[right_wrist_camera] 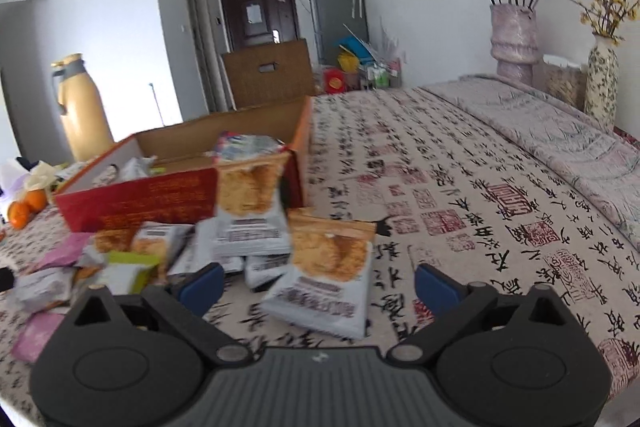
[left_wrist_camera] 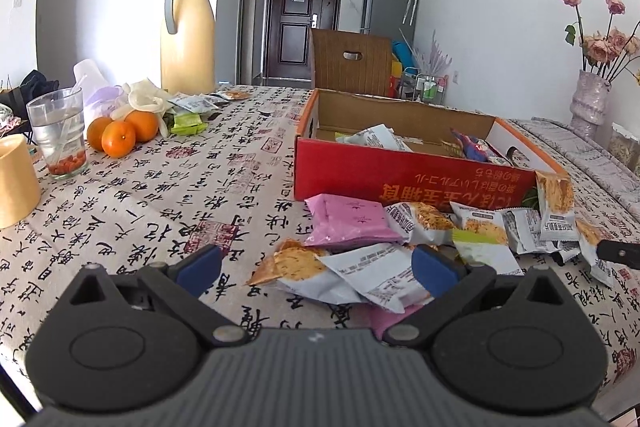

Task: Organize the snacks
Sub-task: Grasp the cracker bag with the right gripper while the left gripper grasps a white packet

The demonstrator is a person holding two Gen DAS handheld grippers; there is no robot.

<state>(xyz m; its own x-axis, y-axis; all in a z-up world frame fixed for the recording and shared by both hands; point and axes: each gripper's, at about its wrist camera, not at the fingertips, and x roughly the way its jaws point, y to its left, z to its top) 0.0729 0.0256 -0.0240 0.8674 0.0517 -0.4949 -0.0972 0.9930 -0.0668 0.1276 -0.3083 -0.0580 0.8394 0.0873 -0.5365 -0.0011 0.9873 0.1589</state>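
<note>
A red cardboard box (left_wrist_camera: 404, 181) with a few snack packets inside stands on the patterned tablecloth. In front of it lies a heap of packets: a pink one (left_wrist_camera: 348, 223) and several grey-white cracker packets (left_wrist_camera: 476, 227). My left gripper (left_wrist_camera: 316, 267) is open low over the heap, with a grey-white cracker packet (left_wrist_camera: 352, 273) lying between its blue pads (left_wrist_camera: 200, 267), untouched. In the right wrist view the red box (right_wrist_camera: 140, 201) is at the left. My right gripper (right_wrist_camera: 319, 287) is open around another cracker packet (right_wrist_camera: 330, 277) on the cloth, and its pads stand clear of it.
At the left are three oranges (left_wrist_camera: 120, 135), a glass of water (left_wrist_camera: 60, 135), a yellow cup (left_wrist_camera: 16, 183) and a tall yellow thermos (left_wrist_camera: 188, 35). More packets (left_wrist_camera: 188, 123) lie beyond the oranges. Vases with flowers (right_wrist_camera: 514, 39) stand at the right, by a folded cloth (right_wrist_camera: 560, 131).
</note>
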